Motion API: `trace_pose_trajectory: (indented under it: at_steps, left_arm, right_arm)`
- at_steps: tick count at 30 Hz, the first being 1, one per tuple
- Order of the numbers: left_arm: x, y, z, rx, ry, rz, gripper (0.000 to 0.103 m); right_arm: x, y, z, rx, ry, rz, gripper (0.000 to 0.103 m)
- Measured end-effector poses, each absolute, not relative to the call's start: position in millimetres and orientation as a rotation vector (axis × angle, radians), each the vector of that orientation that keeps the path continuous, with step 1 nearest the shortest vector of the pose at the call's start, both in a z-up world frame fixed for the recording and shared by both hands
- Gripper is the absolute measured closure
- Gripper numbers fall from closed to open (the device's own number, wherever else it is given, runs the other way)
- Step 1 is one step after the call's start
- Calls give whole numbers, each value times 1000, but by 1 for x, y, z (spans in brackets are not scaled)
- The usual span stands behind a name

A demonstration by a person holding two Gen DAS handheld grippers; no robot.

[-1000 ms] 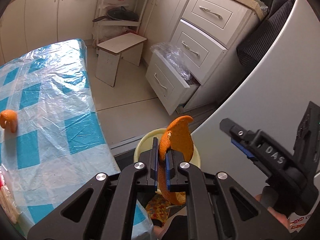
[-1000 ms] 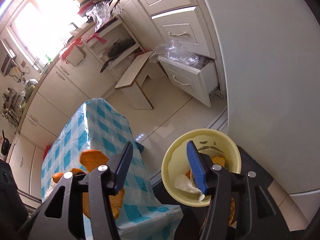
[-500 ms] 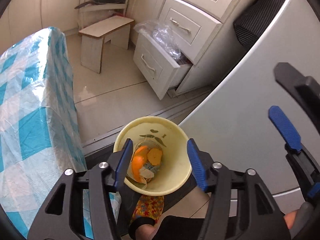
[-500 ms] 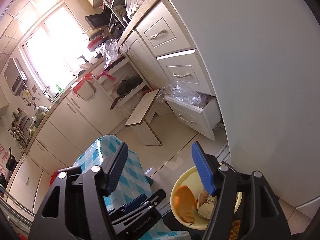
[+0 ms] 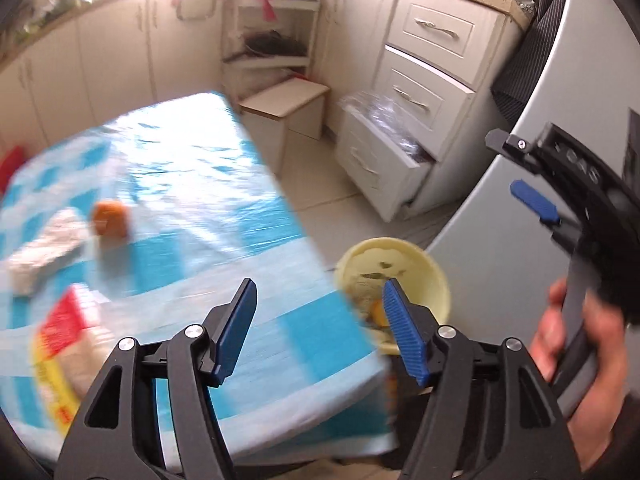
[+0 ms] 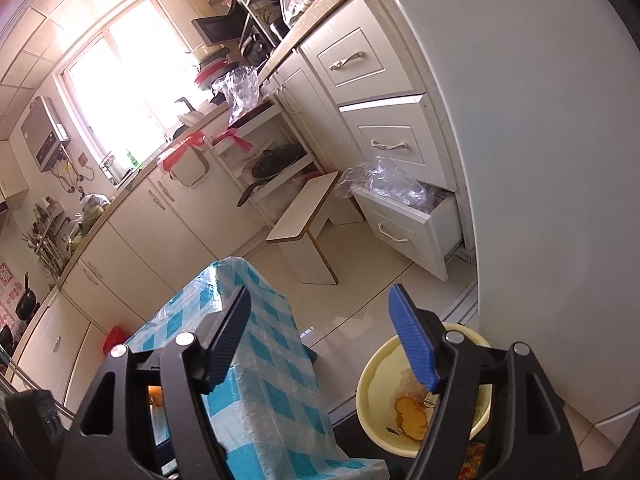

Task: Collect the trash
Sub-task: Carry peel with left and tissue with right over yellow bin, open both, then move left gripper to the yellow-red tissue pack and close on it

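- Fingers on the left gripper [image 5: 318, 330] are spread wide with nothing between the blue pads, hanging over the near corner of the counter [image 5: 208, 208] with its blue checked cover.
- Yellow bin [image 5: 416, 264] sits on the floor just past the counter edge, right beside the fridge [image 5: 500, 240]. In the left view its rim peeks out behind the right-hand finger, so the bin is off to the right of the gap, not inside it.
- Orange peel [image 6: 410, 416] lies at the bottom of the bin in the right wrist view, next to some pale crumpled scrap.
- Right gripper [image 6: 320, 332] is also wide open and empty. The bin [image 6: 372, 392] shows low and to the right, partly hidden by the right-hand finger; the peel sits just below that blue pad, not touching it.
- Another orange piece [image 5: 110, 218] is on the counter well ahead and left of the left gripper's fingers, next to a white wad [image 5: 44, 252]. Pretty motion-blurred, so I can't say exactly what either is.
- A red and yellow packet [image 5: 60, 344] lies near the left finger, also blurry.
- Person's right hand [image 5: 576, 364] grips the other tool's handle at the right edge of the left view.
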State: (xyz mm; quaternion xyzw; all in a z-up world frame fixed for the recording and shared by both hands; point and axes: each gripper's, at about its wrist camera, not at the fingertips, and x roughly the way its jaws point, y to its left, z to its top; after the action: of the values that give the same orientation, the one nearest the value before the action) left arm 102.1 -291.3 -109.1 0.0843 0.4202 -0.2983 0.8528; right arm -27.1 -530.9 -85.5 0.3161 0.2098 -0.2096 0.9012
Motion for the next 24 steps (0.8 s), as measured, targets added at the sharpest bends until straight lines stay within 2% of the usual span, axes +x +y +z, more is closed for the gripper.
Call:
trace_pose_trajectory:
  at_steps: [8,14,17,18,20,22,24]
  left_arm:
    - [80,-174,-120,482,754,-415,31]
    - [86,-141,-146,634,747,-341,31]
    - [93,-135,-148,614,745,-317,31]
    - [97,-133,-148,594,753,-320,35]
    - [105,-128,-149,533,784,-328,49]
    - [121,-117,-150,418,857,-350,84]
    - [132,-104,-150,274,907,-354,98]
  right_arm:
    - [-9,-514,-92,654,500,-372,33]
    - [3,-497,-95,622,536,-343,32]
    - [8,-492,-98,614,554,-337,32]
    - [9,-491,-100,613,560,-336,32]
    - [12,-490,-102,613,572,-330,32]
    - [15,-489,-104,613,582,-325,32]
    - [16,-487,-105,611,590,-318,32]
